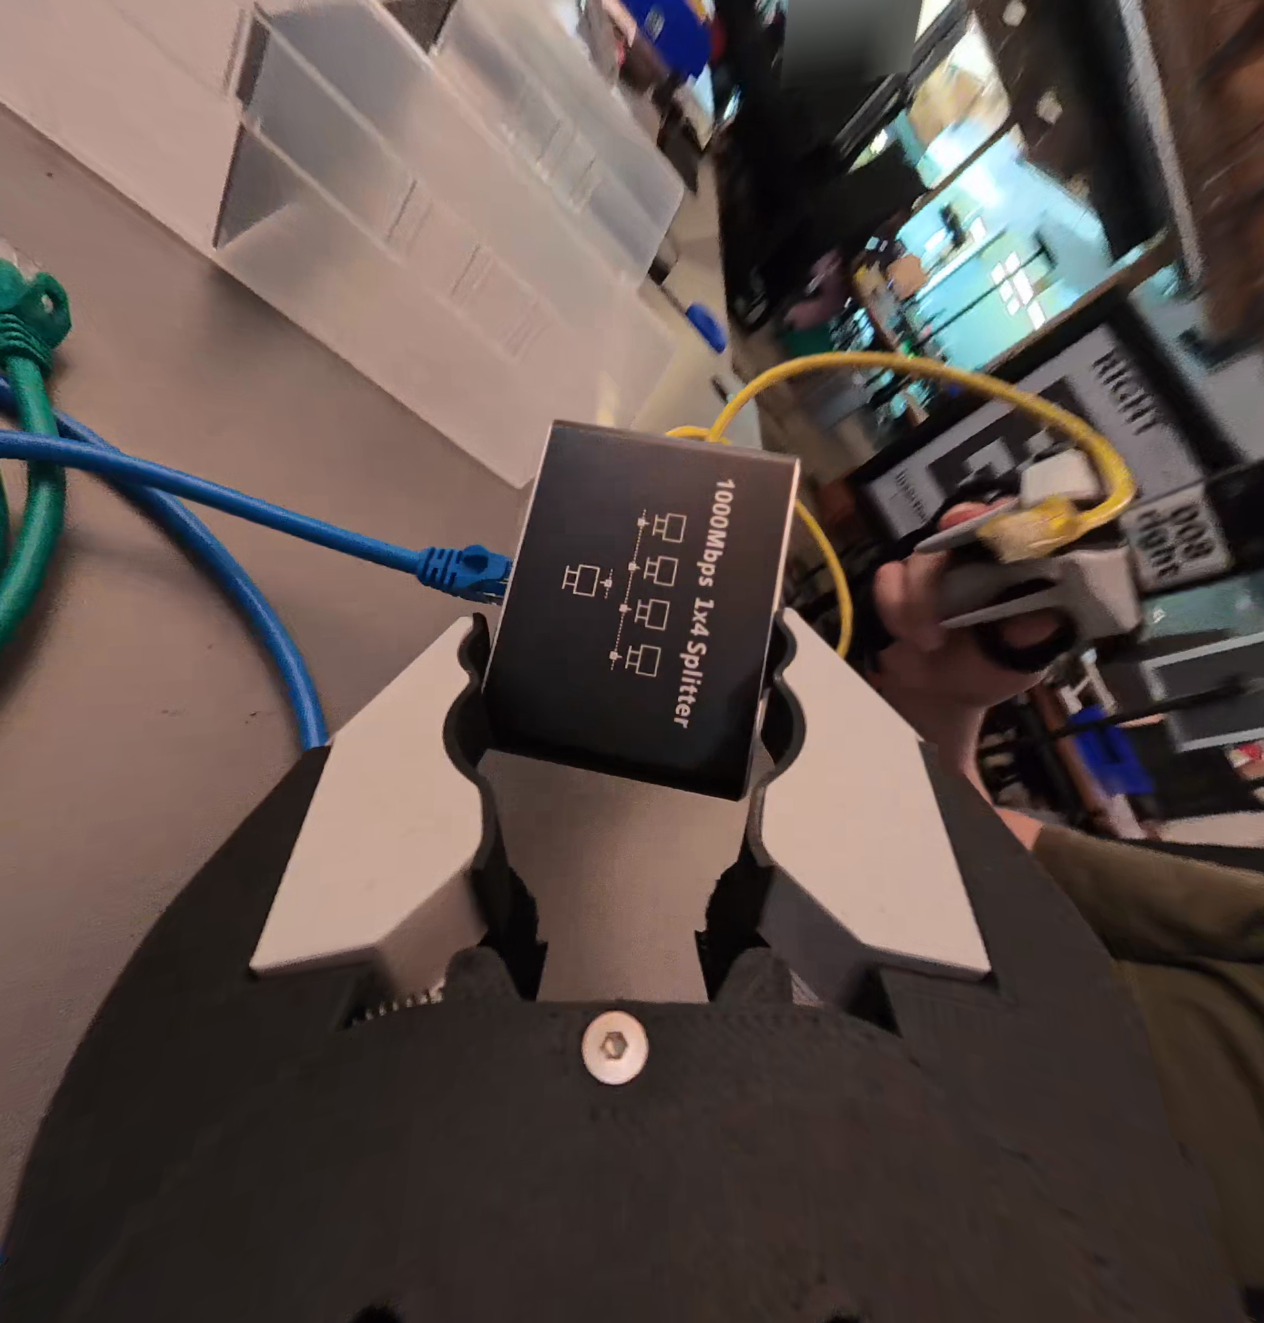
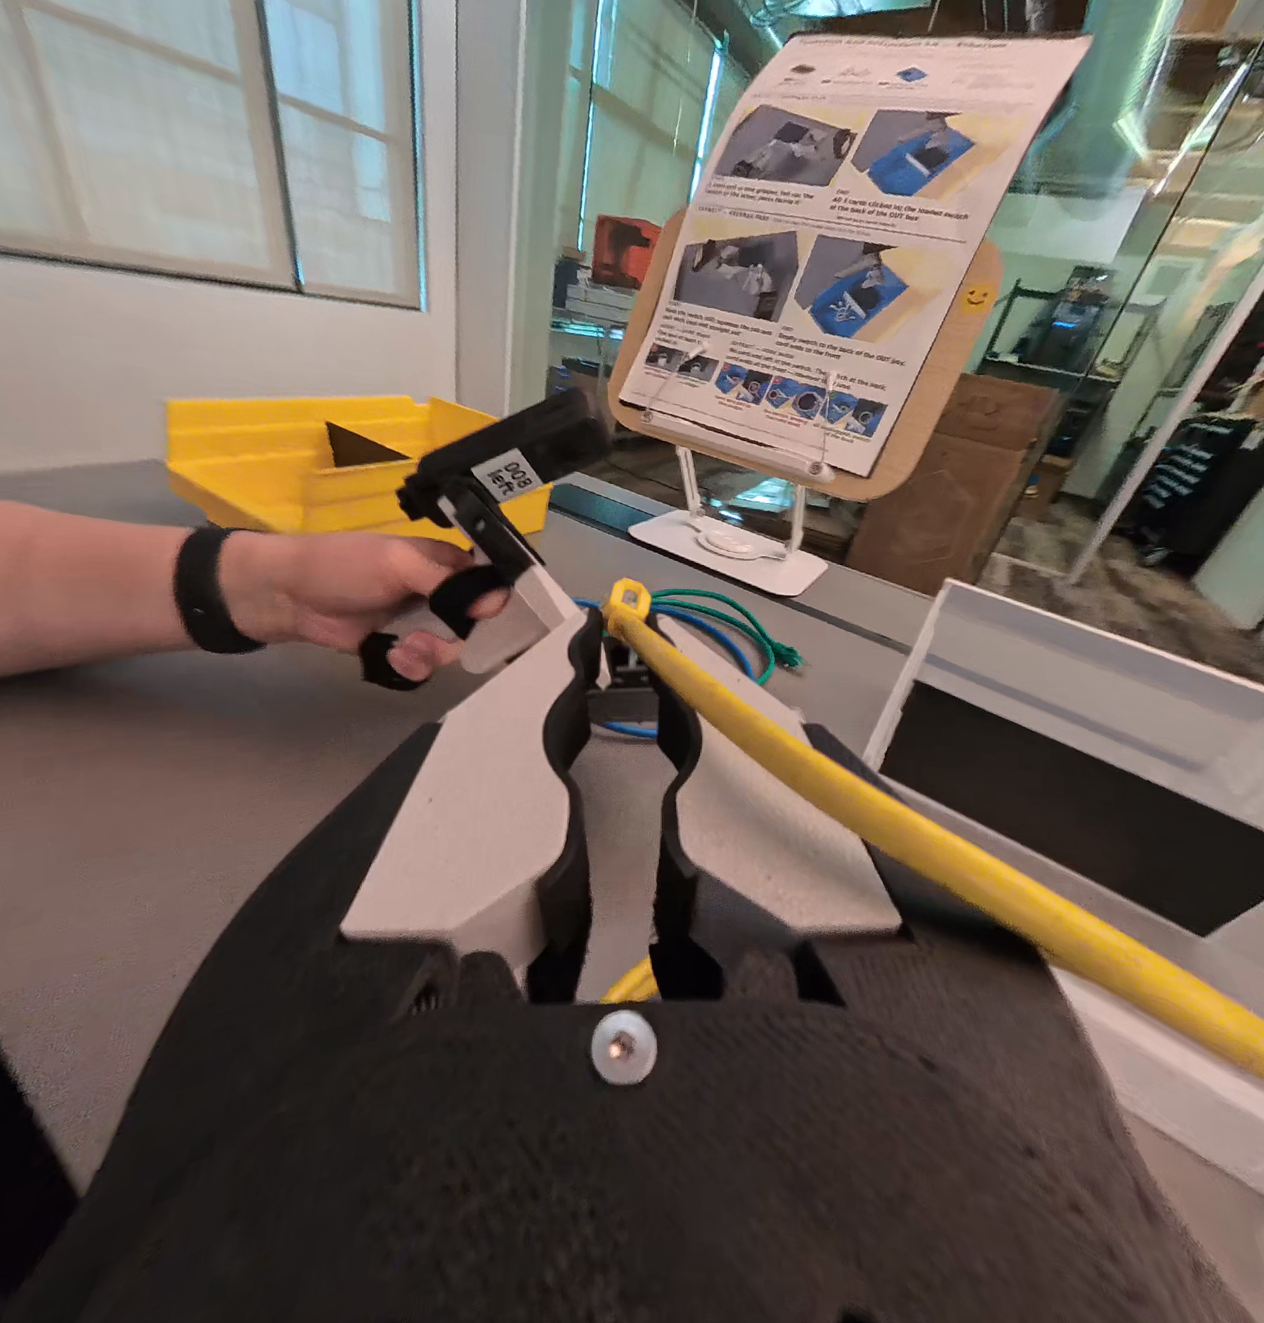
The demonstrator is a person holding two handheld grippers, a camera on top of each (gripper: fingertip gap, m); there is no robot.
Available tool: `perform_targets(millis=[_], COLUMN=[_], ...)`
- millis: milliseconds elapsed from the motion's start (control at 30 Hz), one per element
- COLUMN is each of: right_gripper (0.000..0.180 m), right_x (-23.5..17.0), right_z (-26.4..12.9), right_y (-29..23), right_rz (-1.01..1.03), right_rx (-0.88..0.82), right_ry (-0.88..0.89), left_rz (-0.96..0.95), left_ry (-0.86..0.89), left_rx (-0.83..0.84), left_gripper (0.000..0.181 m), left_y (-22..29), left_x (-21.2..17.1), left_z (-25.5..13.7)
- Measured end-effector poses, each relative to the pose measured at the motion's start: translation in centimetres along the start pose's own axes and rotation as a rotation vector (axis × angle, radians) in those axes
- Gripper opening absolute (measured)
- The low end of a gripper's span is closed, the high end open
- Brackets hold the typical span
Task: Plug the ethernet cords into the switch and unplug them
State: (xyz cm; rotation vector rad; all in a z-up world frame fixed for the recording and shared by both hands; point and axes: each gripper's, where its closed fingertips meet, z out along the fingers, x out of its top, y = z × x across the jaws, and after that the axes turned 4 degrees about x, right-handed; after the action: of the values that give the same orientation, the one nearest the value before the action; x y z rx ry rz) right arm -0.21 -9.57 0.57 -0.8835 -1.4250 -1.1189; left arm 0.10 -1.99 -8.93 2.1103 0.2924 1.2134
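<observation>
My left gripper is shut on the black switch and holds it above the grey table. A blue cord is plugged into the switch's left side. A green cord lies loose on the table at the left. My right gripper is shut on the plug of the yellow cord. In the left wrist view this plug is off to the right of the switch, apart from it. The yellow cable loops behind the switch. The switch shows just beyond my right fingertips.
Clear plastic bins stand along the table's far edge. A yellow bin sits at the back left. A picture sheet on a stand is behind it. A white box with a dark inside is close on the right.
</observation>
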Motion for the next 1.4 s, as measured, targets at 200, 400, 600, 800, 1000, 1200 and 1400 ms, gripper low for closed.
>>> perform_targets(millis=[200, 400, 600, 800, 1000, 1200, 1400], right_gripper=[0.011, 0.011, 0.011, 0.011, 0.010, 0.011, 0.010], right_x=[-0.9, -2.4, -1.8, -1.5, -0.4, 1.6, 3.8], right_z=[2.9, 4.2, 4.2, 4.4, 4.2, 2.9, 1.4], right_y=[0.1, 0.3, 0.6, 0.4, 0.4, -0.4, -1.7], right_rz=[-0.192, -0.252, -0.308, -0.433, -0.433, -0.402, -0.551], right_rx=[-0.097, -0.132, -0.184, -0.232, -0.258, -0.228, -0.239], right_ry=[-0.121, -0.226, -0.261, -0.360, -0.334, -0.216, -0.212], left_rz=[0.003, 0.001, 0.028, 0.128, 0.271, 0.448, 0.497], left_ry=[0.062, 0.065, 0.106, 0.158, 0.232, 0.290, 0.331], left_rx=[0.014, 0.012, 0.029, 0.092, 0.101, 0.102, -0.012], left_gripper=[0.076, 0.076, 0.076, 0.076, 0.073, 0.073, 0.073], left_y=[0.7, 1.2, 1.6, 2.0, 3.4, 6.0, 8.7], left_x=[1.1, 1.0, 1.6, 2.1, 2.9, 3.4, 3.2], left_z=[-1.0, -0.8, -1.1, -1.3, -2.1, -2.8, -2.8])
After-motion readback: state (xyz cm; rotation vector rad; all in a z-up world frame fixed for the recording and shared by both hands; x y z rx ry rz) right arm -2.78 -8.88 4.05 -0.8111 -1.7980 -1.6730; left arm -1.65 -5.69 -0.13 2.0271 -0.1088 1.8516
